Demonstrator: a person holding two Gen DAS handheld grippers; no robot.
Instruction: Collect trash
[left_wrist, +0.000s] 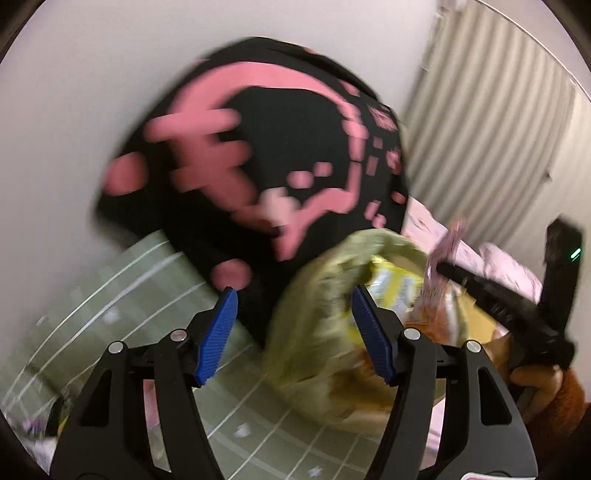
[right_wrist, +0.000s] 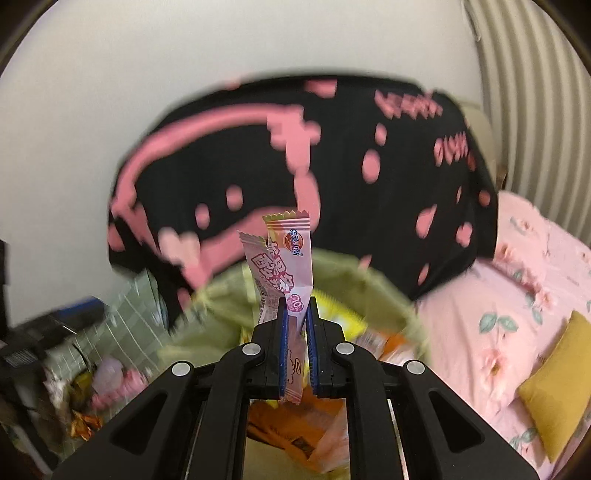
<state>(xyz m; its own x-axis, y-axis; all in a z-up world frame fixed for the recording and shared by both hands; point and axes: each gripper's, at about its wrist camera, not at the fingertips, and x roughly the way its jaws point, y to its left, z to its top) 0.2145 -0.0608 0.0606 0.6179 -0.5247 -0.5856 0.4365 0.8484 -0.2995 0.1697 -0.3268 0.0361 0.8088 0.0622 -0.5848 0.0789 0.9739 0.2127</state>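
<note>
My right gripper (right_wrist: 295, 302) is shut on a pink and white candy wrapper (right_wrist: 284, 258) and holds it upright over the mouth of a pale green trash bag (right_wrist: 221, 295). The bag holds yellow and orange wrappers (right_wrist: 336, 317). In the left wrist view, my left gripper (left_wrist: 291, 291) is open and empty, its right finger at the bag's rim (left_wrist: 325, 266). The right gripper (left_wrist: 491, 295) with the pink wrapper (left_wrist: 443, 258) shows at the right, above the bag's opening.
A black cushion with pink print (right_wrist: 295, 166) stands behind the bag against a white wall. A pink floral bedsheet (right_wrist: 517, 314) and a mustard pillow (right_wrist: 557, 384) lie at the right. A green grid mat (left_wrist: 110, 295) carries small scraps. Loose wrappers (right_wrist: 85, 406) lie at the left.
</note>
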